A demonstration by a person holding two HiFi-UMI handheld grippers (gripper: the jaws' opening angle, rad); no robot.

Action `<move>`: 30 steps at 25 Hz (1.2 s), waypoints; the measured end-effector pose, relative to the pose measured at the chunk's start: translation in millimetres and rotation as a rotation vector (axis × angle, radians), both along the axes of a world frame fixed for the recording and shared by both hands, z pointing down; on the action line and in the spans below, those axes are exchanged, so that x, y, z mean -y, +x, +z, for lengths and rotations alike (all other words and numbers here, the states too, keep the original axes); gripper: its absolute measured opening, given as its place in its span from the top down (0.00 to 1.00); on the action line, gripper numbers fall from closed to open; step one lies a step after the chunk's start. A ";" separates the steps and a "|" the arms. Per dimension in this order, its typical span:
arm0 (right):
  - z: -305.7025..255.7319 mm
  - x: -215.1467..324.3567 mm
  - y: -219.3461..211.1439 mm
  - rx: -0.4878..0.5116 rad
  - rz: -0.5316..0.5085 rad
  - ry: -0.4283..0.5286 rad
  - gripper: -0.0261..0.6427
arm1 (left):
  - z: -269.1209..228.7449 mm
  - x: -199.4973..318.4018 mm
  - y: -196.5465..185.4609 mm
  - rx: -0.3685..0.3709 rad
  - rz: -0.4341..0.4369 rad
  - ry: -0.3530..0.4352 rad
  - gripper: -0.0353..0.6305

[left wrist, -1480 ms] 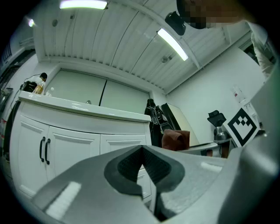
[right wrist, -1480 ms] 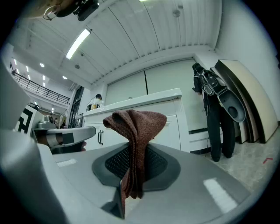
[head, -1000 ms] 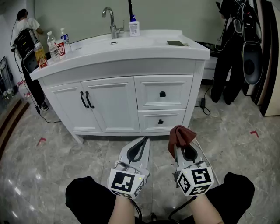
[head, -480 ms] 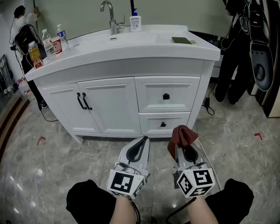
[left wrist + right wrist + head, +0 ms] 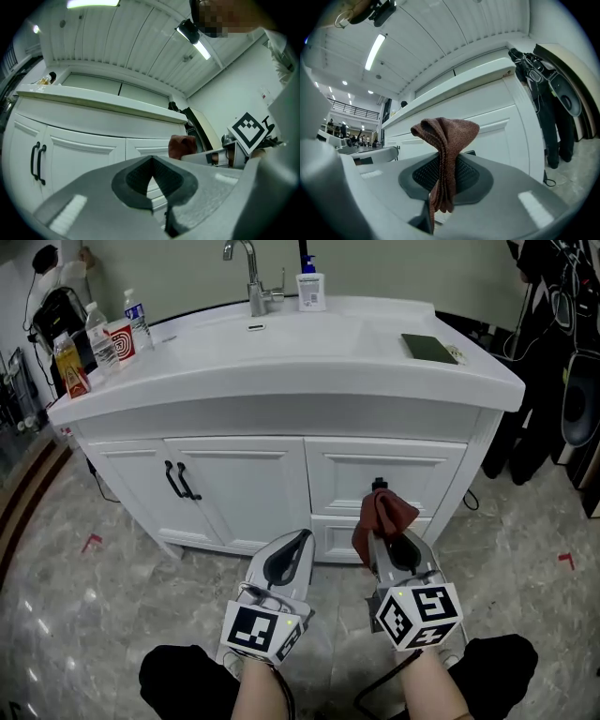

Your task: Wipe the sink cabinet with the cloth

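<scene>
The white sink cabinet (image 5: 281, 474) stands right ahead, with two doors on the left and drawers on the right. My right gripper (image 5: 382, 532) is shut on a folded brown cloth (image 5: 382, 515) that sticks up past its tips, just short of the upper drawer front (image 5: 384, 474). The same cloth (image 5: 447, 140) fills the middle of the right gripper view, pinched between the jaws. My left gripper (image 5: 298, 540) is shut with nothing in it, low in front of the cabinet doors (image 5: 70, 150). The cloth (image 5: 182, 145) shows to its right.
On the counter stand a tap (image 5: 251, 277), a soap bottle (image 5: 310, 287), bottles and a cup (image 5: 105, 334) at the left, and a dark flat object (image 5: 429, 347) at the right. Black gear hangs at the right (image 5: 562, 324). A person (image 5: 52, 296) stands far left.
The cabinet has come closer and larger in the head view. Both grippers have advanced toward its front, the cloth now near the upper drawer.
</scene>
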State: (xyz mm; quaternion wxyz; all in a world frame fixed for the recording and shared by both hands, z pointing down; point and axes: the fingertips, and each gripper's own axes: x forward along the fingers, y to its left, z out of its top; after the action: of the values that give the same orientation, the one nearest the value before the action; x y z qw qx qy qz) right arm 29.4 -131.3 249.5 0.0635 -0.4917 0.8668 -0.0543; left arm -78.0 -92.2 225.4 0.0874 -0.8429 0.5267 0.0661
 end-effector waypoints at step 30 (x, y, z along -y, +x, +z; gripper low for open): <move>-26.1 101.0 -6.5 -0.097 0.020 0.014 0.82 | 3.4 74.2 -5.0 -0.004 0.067 -0.011 0.95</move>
State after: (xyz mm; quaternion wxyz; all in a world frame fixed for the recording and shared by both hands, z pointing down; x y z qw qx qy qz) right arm 22.9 -232.3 223.4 0.0255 -0.5017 0.8644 -0.0235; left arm -83.0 -166.4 228.9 0.0794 -0.8605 0.4986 0.0680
